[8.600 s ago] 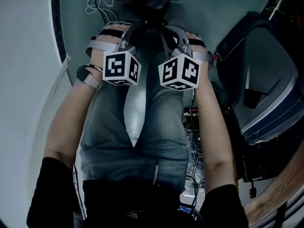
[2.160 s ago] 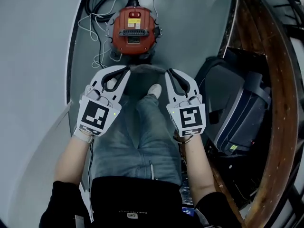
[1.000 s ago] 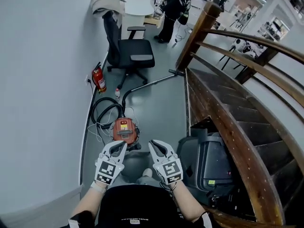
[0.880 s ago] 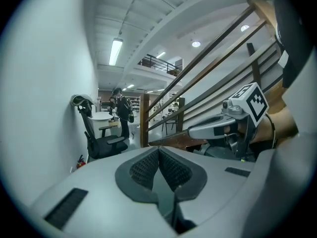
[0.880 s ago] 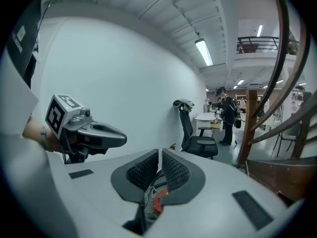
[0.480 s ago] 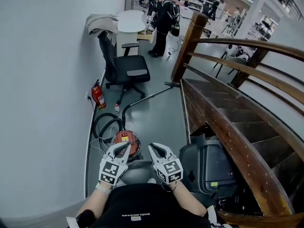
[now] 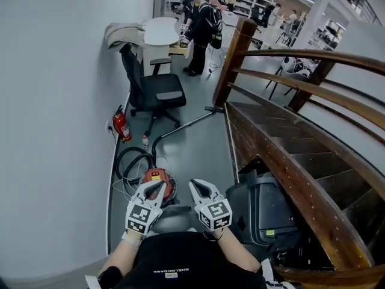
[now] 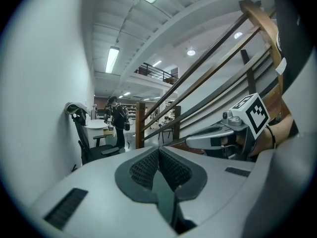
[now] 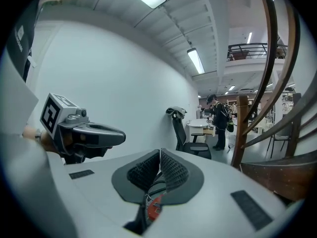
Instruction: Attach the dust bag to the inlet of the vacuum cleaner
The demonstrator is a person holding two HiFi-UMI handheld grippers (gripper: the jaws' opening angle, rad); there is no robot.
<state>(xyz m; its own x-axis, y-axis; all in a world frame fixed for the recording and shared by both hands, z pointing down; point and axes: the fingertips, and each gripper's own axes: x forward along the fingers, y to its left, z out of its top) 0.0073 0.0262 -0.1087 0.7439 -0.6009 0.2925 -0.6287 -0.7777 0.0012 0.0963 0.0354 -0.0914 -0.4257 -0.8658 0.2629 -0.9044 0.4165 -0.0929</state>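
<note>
The red vacuum cleaner [image 7: 157, 182] stands on the grey floor below me, its black hose [image 7: 130, 160] coiled behind it and its wand [image 7: 186, 123] lying toward the stairs. I see no dust bag in any view. My left gripper [image 7: 157, 186] and right gripper [image 7: 194, 184] hang side by side above the vacuum, apart from it, both shut with nothing between the pads. In the left gripper view the jaws [image 8: 159, 150] meet, and the right gripper [image 8: 218, 138] shows beside them. In the right gripper view, a bit of the red vacuum [image 9: 154, 208] shows under the closed right gripper [image 9: 160, 152].
A white wall runs along the left. A black office chair [image 7: 153, 84], a fire extinguisher [image 7: 121, 126], a round white table [image 7: 161, 31] and a standing person [image 7: 201, 23] are farther off. A wooden staircase [image 7: 289, 155] rises at right, with a dark grey case [image 7: 264, 209] at its foot.
The head view has lifted from my legs and the nearby vacuum to the whole room. Both grippers came up with it and stay shut; the vacuum now lies farther below.
</note>
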